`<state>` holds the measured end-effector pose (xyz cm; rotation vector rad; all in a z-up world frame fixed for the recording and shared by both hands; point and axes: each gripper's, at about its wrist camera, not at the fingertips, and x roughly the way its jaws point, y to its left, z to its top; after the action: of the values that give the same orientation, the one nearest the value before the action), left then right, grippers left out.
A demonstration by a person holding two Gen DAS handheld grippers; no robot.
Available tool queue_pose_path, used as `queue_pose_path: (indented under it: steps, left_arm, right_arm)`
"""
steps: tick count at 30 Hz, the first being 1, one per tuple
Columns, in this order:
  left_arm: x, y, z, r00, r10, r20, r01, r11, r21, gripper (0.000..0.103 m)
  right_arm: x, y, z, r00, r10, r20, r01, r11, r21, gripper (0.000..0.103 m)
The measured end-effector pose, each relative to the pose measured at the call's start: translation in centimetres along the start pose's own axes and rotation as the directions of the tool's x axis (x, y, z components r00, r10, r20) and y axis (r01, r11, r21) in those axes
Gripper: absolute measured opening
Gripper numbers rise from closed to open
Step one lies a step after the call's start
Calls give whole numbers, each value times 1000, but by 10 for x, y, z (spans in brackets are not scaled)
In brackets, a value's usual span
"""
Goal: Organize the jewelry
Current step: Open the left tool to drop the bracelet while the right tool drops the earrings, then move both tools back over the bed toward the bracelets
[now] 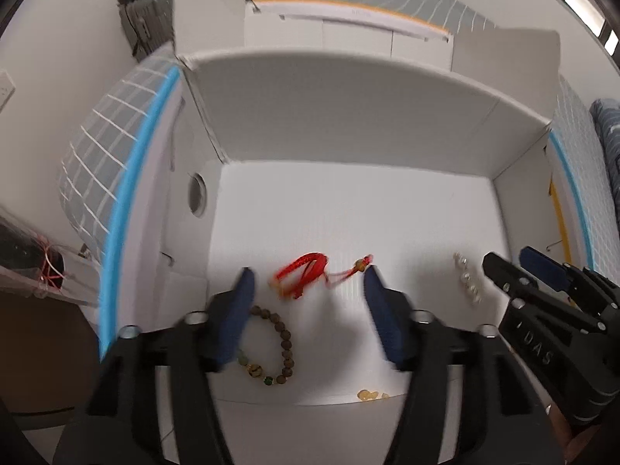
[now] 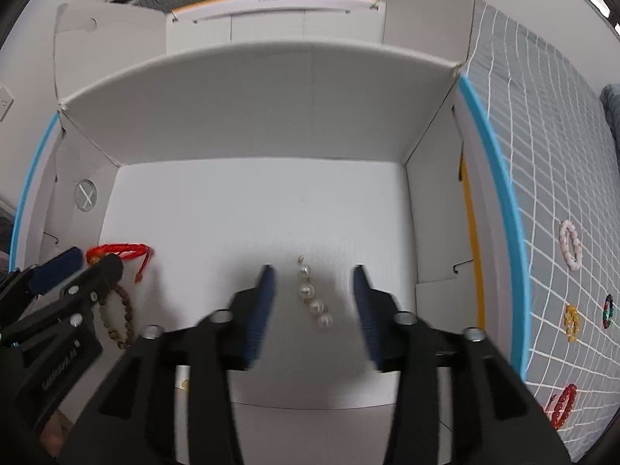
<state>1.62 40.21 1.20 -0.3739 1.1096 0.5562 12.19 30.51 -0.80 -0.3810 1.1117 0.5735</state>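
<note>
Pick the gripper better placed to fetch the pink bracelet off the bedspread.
Right. The pink bracelet lies outside the box, past its right wall. The right gripper is open and nearer that wall; the left gripper hangs over the red cord.

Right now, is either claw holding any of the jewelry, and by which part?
Nothing is held. The left claw is open above the red bracelet, and the right claw is open around the pearl strand, gripping neither.
</note>
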Motion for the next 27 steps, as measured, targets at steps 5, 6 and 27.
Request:
queue_pose_path:
  steps: [5, 6, 27]
  left_arm:
    - [-23, 5, -1, 998, 18, 68, -18, 1000, -6, 83]
    - [-28, 8, -2, 997, 27, 77, -26, 1000, -9, 85]
    - [-83, 9, -11, 976, 38, 214, -32, 999, -33, 97]
  right_arm:
    - [-18, 0, -3, 999, 0, 48, 1, 1000, -17, 74]
    - [-21, 1, -3, 998, -8, 59, 9, 1000, -20, 75]
    - [-92, -23, -22, 972, -39, 231, 45, 999, -19, 95]
